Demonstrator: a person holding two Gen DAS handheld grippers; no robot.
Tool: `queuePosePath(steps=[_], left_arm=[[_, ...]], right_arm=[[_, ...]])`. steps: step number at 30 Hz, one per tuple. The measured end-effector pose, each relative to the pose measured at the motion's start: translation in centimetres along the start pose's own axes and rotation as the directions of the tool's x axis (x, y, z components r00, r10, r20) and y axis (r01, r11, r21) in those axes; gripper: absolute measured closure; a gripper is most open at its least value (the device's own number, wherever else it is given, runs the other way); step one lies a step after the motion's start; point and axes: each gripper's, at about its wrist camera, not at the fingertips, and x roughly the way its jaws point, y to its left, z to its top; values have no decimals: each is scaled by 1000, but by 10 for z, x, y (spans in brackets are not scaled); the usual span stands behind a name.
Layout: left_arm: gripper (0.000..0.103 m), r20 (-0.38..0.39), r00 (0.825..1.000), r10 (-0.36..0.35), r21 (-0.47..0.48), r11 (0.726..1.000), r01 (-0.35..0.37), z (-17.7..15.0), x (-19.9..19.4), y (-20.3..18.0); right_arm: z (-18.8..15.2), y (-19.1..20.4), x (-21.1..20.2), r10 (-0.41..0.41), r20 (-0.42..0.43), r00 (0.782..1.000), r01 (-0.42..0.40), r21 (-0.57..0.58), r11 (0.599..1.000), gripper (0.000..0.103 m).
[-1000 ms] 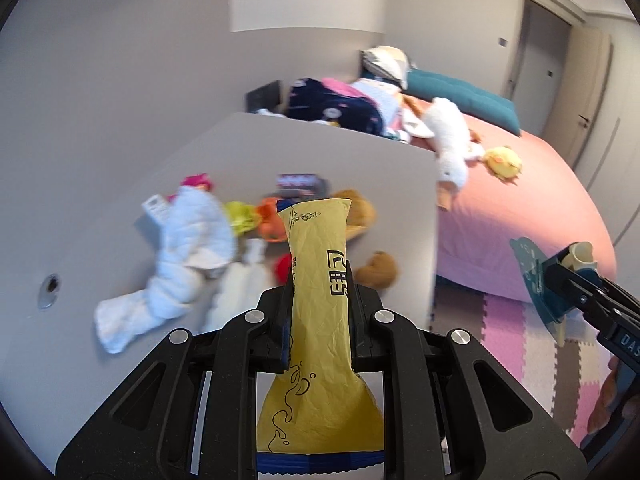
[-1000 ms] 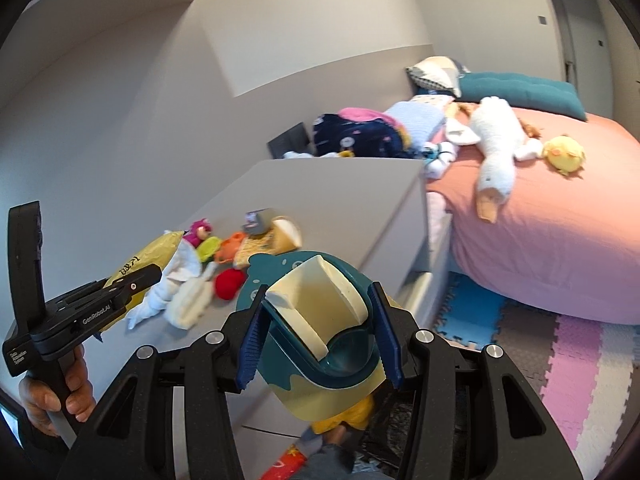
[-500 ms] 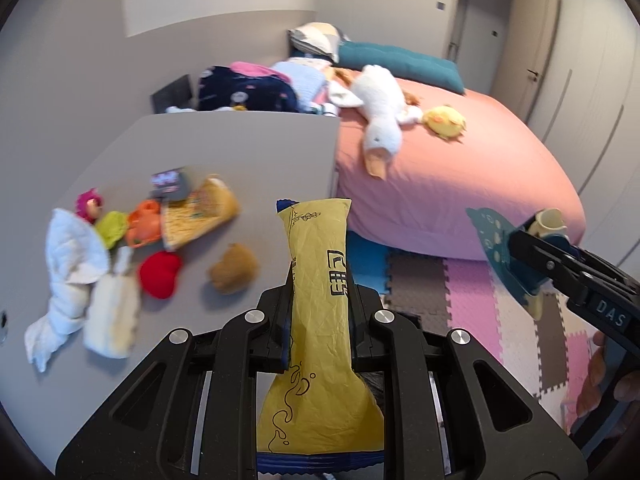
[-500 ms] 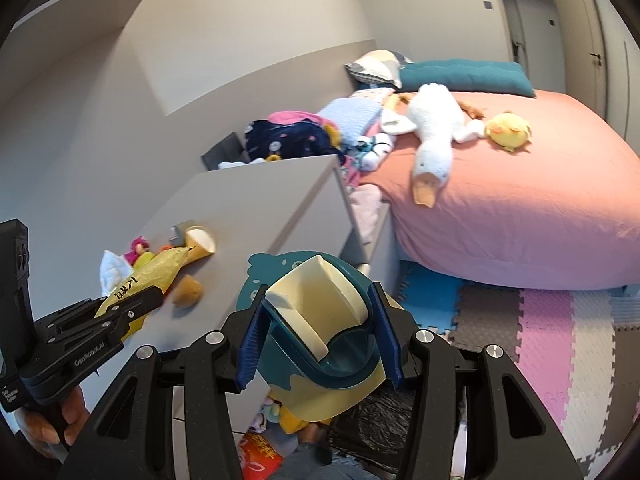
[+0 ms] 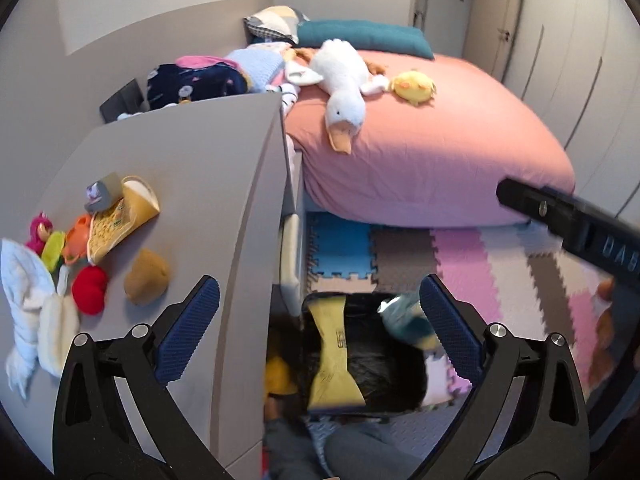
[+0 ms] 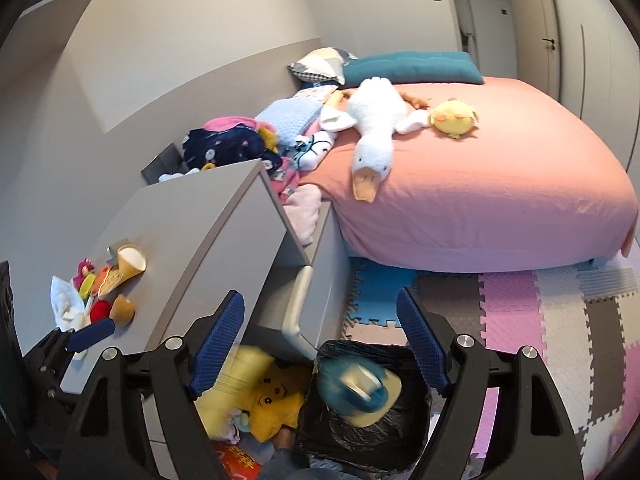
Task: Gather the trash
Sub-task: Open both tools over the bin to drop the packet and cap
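Gaping left gripper, right gripper above bin.

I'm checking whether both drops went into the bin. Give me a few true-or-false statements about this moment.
1. The left gripper is open. True.
2. The yellow wrapper lies on the desk. False: it is over the black trash bag, below the open fingers.
3. The right gripper grips the teal and yellow cup. False: its jaws are open, and the blurred cup is over the bag.
4. A white goose plush lies on the pink bed. True.
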Motion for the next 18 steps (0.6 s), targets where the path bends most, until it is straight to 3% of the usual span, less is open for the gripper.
queuePosePath(steps=[8,18], left_arm=[[7,-2,1000,29,6,1000,-29,-4,3,6],[7,6,995,96,-77,992,-96,-15,-13,50]], right_arm=[[0,5,6,15,-5,1000,-15,-8,1000,24],[-6,38,17,63,-35,997,-65,-59,996,24]])
